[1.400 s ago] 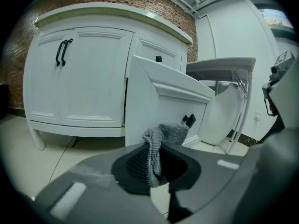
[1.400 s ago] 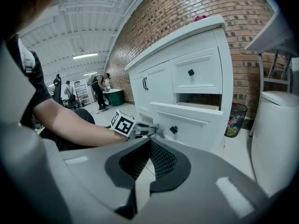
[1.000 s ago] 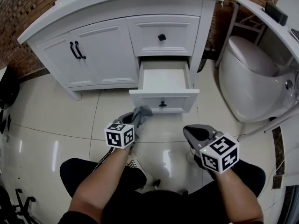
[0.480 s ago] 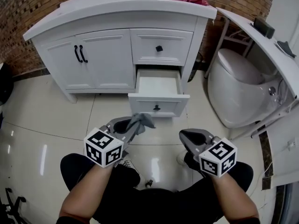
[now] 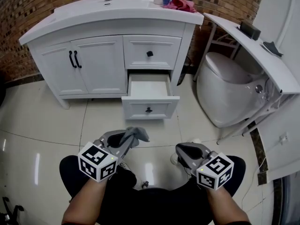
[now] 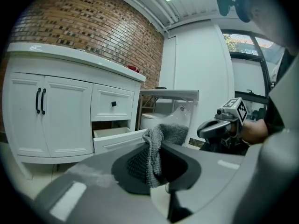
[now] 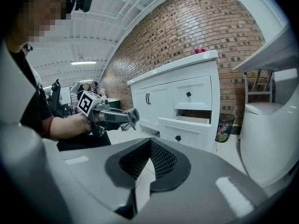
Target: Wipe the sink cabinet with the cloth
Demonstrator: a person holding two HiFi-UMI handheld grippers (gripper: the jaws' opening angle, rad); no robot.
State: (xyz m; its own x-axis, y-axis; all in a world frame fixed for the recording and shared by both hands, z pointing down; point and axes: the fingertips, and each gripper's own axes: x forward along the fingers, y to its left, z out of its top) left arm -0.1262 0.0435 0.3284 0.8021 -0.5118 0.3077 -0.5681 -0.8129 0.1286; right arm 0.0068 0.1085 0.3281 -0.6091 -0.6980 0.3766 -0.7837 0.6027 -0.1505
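My left gripper (image 6: 159, 164) is clenched on the grey cloth (image 6: 156, 146), held over the floor and well apart from the sink cabinet (image 5: 98, 64) and its open drawer (image 5: 149, 108). The cloth looks soft, light and floppy, so I judge a deep hold on the bunch is best. My right gripper (image 7: 148, 164) is closed on nothing.

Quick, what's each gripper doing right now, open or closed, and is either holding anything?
Left gripper: closed on the grey cloth.
Right gripper: closed, nothing between its jaws.
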